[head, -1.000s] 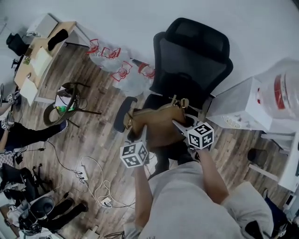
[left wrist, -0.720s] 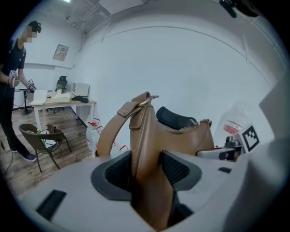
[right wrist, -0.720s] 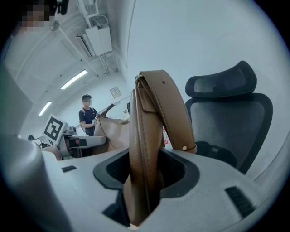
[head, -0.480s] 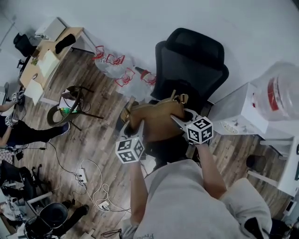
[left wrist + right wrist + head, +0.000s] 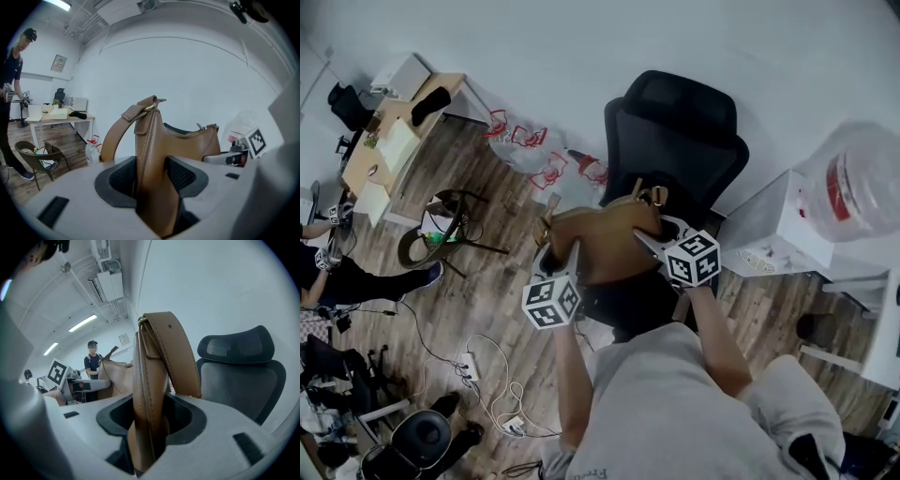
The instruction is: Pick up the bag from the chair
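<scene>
Left gripper: pads clamped on one end of the tan leather shoulder bag, just below the brass ring where the strap joins. Leather fills the gap and both pads are pressing. Right gripper: same on the other end, jaws closed on the folded leather and strap base, nothing loose. The bag is slung roughly level between the two, zip edge up, with the strap loop drooping off my left end. It sits in front of the backrest of the black mesh office chair, over the seat and toward its front edge. In the head view it looks lifted: dark cushion shows past the bag's lower edge, but I can't confirm the gap from above. My read: grasp done, lift mostly done. Left to do: bring it fully clear of the chair, keeping both ends even so it doesn't twist. Risk: leather creeping through the pads, though the bite looks deep enough.
</scene>
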Motion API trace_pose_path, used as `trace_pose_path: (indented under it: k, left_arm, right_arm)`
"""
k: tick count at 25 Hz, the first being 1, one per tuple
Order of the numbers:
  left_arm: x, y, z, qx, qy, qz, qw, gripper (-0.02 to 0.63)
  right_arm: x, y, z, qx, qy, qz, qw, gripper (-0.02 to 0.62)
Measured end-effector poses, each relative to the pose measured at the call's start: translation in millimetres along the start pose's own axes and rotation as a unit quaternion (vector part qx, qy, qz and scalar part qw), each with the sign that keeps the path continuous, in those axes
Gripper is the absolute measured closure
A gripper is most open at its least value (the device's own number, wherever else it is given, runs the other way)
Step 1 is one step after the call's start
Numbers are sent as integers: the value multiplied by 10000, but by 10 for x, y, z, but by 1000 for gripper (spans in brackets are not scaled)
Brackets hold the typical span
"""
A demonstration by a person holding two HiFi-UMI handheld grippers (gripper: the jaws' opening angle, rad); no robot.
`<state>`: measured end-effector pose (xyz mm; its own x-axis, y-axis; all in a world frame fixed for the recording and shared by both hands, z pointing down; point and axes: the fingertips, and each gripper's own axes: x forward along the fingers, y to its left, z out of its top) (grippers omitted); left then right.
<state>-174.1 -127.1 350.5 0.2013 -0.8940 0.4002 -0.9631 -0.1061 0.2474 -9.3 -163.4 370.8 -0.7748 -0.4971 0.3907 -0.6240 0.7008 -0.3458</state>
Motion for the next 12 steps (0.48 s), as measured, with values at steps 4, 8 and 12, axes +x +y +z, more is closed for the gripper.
trace_pose_path:
  k: [4, 8, 12]
  left_arm:
    - [32, -26, 127, 42, -93, -21, 9999, 405]
    - [63, -53, 230, 90, -168, -56, 9998, 405]
    - [97, -73, 311, 140, -198, -53, 9997, 403]
  right_arm:
    - [-14, -29, 137, -32, -104, 7, 9999, 413]
    - [-30, -56, 243, -55, -196, -10, 9998, 413]
    - [-39, -84, 314, -28, -259, -11, 9997, 413]
